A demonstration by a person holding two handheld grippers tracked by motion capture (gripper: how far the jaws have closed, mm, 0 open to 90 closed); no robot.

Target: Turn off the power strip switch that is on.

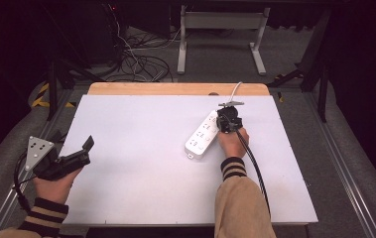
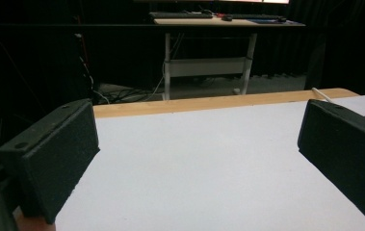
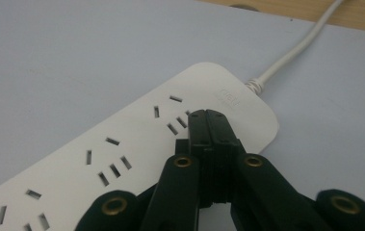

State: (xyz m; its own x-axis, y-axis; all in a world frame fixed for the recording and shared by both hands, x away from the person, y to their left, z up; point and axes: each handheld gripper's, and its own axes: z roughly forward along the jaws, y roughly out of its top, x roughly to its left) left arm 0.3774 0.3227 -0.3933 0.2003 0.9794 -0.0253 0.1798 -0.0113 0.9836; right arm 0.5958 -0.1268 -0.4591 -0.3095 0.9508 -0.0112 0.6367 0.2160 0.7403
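Note:
A white power strip (image 1: 201,136) (image 3: 122,154) lies slantwise on the white tabletop (image 1: 141,173), right of centre, its white cord (image 1: 236,89) (image 3: 305,43) running off the far edge. My right gripper (image 1: 227,121) (image 3: 207,115) points down at the cord end of the strip, jaws shut together with nothing visible between them; the tips sit at the last socket's slots. My left gripper (image 1: 74,141) (image 2: 197,149) rests at the table's left edge, jaws wide open and empty, facing across the bare tabletop.
A wooden strip (image 1: 175,88) (image 2: 218,102) borders the table's far edge. Beyond it stand a white desk frame (image 1: 220,20) and tangled cables (image 1: 136,59) on the floor. Metal rails (image 1: 344,163) run along the table's right side.

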